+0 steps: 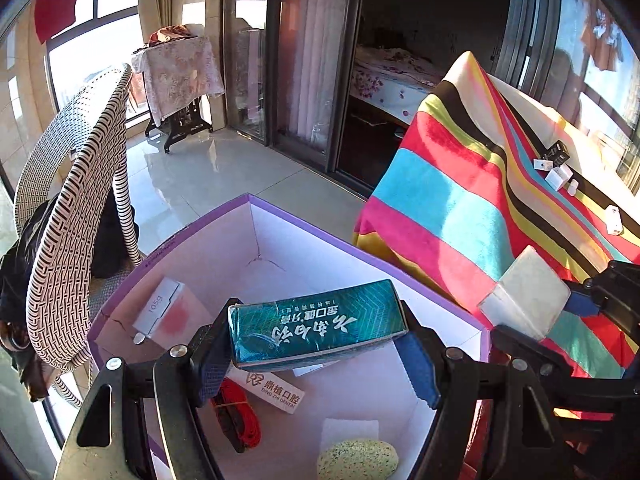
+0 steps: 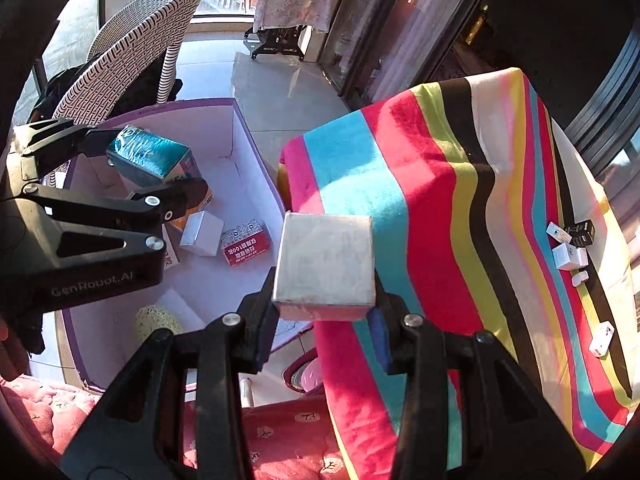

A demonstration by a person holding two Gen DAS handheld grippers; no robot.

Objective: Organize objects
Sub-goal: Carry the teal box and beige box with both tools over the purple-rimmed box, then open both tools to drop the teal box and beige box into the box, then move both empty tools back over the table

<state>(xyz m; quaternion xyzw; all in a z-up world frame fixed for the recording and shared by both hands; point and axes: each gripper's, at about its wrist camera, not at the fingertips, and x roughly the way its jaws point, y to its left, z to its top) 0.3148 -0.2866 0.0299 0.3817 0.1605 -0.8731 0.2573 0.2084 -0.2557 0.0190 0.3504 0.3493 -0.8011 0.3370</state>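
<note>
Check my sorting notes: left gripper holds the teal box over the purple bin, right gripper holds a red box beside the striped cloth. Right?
One error: the right gripper holds a white box, not red, as the right wrist view shows. The left gripper does hold the teal box over the purple bin.

- Glossy pale tiled floor (image 1: 208, 176) reflecting bright daylight.
- Large windows (image 1: 100, 36) at the left.
- Woven black-and-white chair (image 1: 76, 200).
- Small table under a floral cloth (image 1: 180, 76) by the windows.
- Dark-framed sliding glass doors (image 1: 308, 64) opening onto a dim bedroom.

Two held boxes (image 1: 316, 328) (image 2: 326, 266), one purple bin (image 1: 304, 220).
</note>
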